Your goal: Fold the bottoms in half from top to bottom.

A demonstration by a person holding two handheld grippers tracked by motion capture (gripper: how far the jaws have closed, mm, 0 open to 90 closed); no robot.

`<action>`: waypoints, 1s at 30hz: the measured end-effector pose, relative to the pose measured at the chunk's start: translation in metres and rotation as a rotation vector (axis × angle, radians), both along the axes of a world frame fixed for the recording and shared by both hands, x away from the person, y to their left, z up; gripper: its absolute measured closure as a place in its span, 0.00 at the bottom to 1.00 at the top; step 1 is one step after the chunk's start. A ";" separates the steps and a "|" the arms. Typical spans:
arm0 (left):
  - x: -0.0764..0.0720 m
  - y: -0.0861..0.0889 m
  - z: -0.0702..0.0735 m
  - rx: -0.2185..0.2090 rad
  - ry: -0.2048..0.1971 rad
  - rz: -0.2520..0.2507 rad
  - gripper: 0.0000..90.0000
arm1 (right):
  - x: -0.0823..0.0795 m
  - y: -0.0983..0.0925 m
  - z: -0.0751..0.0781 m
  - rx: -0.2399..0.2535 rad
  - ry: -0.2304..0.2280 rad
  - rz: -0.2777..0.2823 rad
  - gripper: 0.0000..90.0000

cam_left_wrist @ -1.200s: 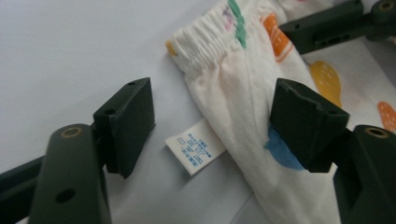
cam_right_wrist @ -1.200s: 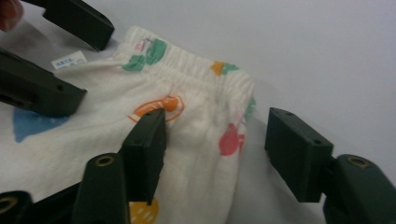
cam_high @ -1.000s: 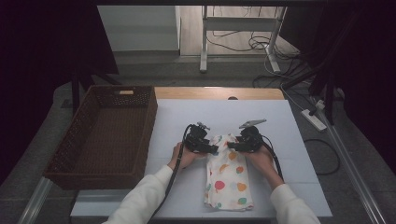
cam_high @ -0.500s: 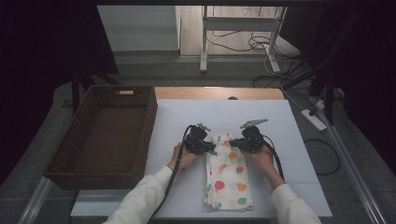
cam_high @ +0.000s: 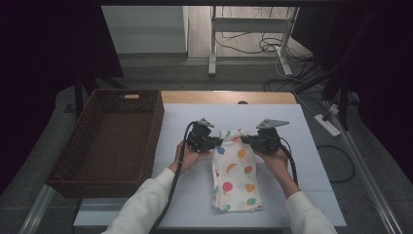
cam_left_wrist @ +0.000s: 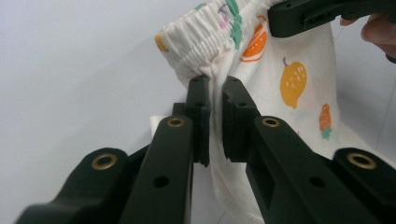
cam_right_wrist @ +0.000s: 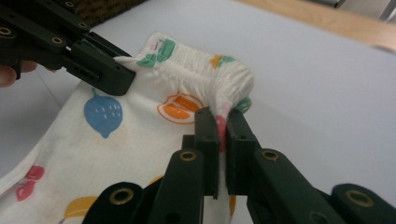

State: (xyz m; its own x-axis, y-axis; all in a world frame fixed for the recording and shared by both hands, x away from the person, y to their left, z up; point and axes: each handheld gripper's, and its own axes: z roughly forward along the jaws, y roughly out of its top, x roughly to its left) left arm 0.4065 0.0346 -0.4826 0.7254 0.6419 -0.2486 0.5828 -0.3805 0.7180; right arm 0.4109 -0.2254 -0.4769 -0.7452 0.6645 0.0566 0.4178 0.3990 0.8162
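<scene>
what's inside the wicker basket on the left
The brown wicker basket shows a bare woven floor. The strip just behind its near wall is hidden in the high view.

The garment (cam_high: 235,170) is soft, matt white cloth printed with coloured fruit, its waistband (cam_left_wrist: 201,44) gathered into fine elastic ridges. The left gripper (cam_left_wrist: 214,93) and right gripper (cam_right_wrist: 222,119) look like matt black plastic set with small brass-coloured metal rivets. The basket (cam_high: 68,161) is rough brown wicker weave, and the table (cam_high: 195,192) has a smooth, matt pale top edged with wood.
</scene>
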 end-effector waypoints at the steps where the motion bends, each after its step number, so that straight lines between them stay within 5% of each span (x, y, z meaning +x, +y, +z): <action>1: 0.001 0.001 0.004 0.000 -0.010 -0.004 0.93 | -0.001 0.000 0.004 0.003 -0.015 -0.001 0.95; 8: 0.002 0.002 0.018 -0.012 -0.060 -0.013 0.92 | -0.007 -0.002 0.021 0.046 -0.089 -0.009 0.95; 30: -0.013 0.000 0.003 -0.026 -0.042 -0.049 0.92 | -0.012 -0.002 0.002 -0.008 -0.045 0.017 0.95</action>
